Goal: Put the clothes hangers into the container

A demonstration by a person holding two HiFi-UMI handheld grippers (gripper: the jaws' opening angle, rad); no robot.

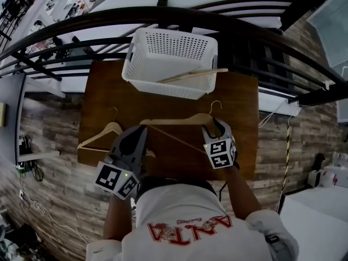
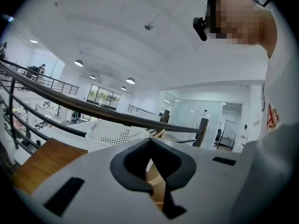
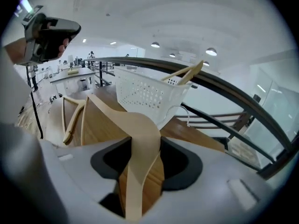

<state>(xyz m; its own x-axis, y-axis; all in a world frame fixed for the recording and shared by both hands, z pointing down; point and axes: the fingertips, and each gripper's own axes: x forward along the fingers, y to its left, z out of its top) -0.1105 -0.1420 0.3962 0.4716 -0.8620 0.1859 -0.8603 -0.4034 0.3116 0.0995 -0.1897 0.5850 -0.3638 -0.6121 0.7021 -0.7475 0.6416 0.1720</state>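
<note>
Hanger [image 1: 174,120] runs crosswise, left tongs [image 1: 142,132] and right tongs [image 1: 215,126] each pinching one end; basket [image 1: 163,83] lies straight ahead.

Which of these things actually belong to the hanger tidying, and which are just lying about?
Part of the job: raised hanger, right tool gripping it, hanger on the table, hanger in the basket, white basket.
Just around: wooden table, railing.

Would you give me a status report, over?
Left gripper and right gripper shut on hanger. Second hanger in basket, third hanger on table. Nothing blocking basket.
</note>
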